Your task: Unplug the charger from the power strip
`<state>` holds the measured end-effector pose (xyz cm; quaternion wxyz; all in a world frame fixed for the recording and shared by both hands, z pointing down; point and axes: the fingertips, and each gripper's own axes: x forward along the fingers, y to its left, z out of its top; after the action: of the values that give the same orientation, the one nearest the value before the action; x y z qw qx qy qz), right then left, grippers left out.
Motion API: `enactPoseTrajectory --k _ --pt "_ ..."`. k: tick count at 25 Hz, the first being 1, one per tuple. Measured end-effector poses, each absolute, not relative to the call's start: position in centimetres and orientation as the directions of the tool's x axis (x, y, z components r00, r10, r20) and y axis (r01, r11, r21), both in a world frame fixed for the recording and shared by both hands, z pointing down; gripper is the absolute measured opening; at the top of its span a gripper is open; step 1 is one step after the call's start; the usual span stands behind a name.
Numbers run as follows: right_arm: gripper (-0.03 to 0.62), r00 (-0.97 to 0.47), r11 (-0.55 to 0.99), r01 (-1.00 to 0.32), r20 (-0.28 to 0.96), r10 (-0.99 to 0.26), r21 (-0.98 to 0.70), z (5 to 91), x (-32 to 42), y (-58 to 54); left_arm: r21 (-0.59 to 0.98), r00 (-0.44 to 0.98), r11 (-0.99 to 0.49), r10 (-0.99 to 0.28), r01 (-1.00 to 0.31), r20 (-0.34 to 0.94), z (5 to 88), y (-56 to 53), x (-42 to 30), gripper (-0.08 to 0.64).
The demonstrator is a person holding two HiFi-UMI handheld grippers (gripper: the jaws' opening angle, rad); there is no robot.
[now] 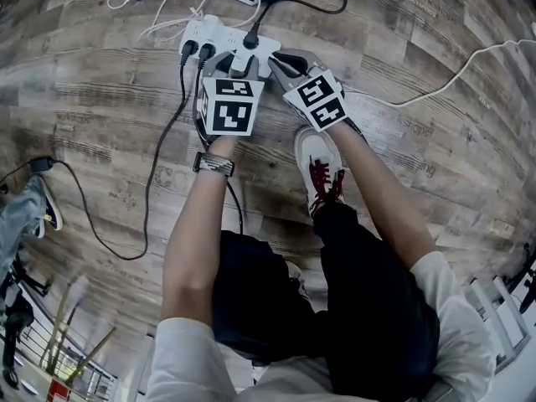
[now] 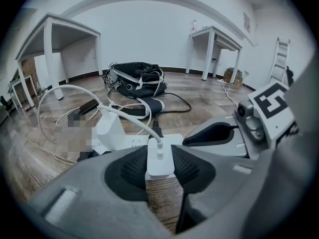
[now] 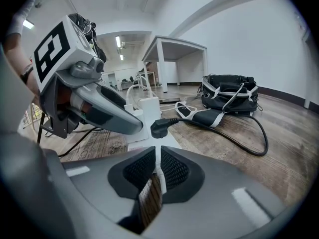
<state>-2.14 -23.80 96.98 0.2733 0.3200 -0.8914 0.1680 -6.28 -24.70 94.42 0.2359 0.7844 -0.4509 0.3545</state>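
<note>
A white power strip [image 1: 219, 38] lies on the wooden floor with several plugs in it. My left gripper [image 2: 160, 163] is shut on a small white charger [image 2: 160, 158], its white cable [image 2: 124, 116] arcing away to the left. I cannot tell whether the charger's prongs sit in the strip [image 2: 172, 140] behind it. The right gripper [image 3: 158, 166] is closed on a thin white edge of the power strip [image 3: 167, 142], beside a black plug [image 3: 160, 127]. From above, the left gripper [image 1: 228, 64] and the right gripper [image 1: 280, 61] meet at the strip's near side.
A second white charger [image 2: 109, 129] and black cords [image 1: 180, 107] are plugged in at the strip's left. A black bag [image 2: 137, 78] lies behind, with tables [image 2: 214, 39] and a ladder [image 2: 280, 59] farther back. The person's shoe [image 1: 318, 170] rests just behind the grippers.
</note>
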Motion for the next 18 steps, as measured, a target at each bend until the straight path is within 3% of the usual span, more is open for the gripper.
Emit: enactPoseTrajectory --k 9,18 --pt "0.031 -0.641 0.739 -0.664 0.599 -0.480 -0.118 97.0 -2.1 -23.7 0.233 0.396 -0.331 -0.611 -0.914 0.685 91.4 -26.5 -8.3 0.140" --pt "0.031 -0.638 0.730 -0.670 0.606 -0.475 -0.133 97.1 -2.2 -23.8 0.628 0.634 -0.238 -0.555 -0.741 0.538 93.8 -24.8 -6.4 0.140"
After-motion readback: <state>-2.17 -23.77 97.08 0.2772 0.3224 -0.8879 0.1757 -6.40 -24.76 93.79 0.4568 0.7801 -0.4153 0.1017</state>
